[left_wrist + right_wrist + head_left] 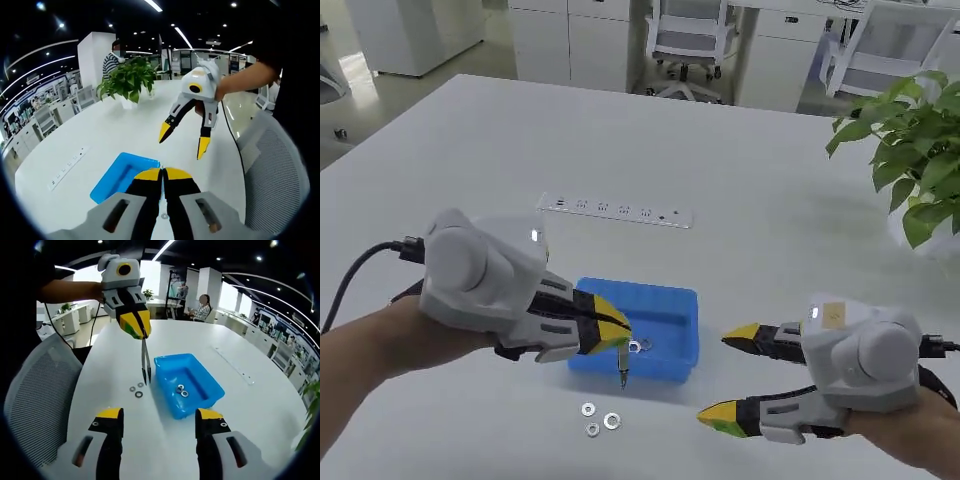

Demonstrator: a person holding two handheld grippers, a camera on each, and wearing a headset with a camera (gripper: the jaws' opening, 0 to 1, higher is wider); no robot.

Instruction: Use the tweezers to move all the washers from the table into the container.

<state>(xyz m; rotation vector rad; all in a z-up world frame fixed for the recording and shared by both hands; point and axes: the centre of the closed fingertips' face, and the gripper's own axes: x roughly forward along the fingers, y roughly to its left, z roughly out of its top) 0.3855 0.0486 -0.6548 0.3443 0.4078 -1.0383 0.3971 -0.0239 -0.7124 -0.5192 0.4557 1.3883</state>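
Note:
My left gripper [618, 325] is shut on metal tweezers [624, 366] that point down at the front edge of the blue container [672, 302]. In the right gripper view the tweezers [145, 362] hang from the left gripper [134, 324], tips just above three washers [138, 394] on the table beside the container [204, 399]. Two washers [182, 391] lie inside it. The three loose washers [610, 421] sit in front of the container. My right gripper [728, 374] hovers open and holds nothing, to the right of the container. It also appears in the left gripper view [183, 140].
A white power strip [615, 211] lies behind the container. A potted plant [915, 150] stands at the far right of the white table [470, 140]. Office chairs [690, 40] stand beyond the far edge, and a mesh chair [35, 400] is near the table's front.

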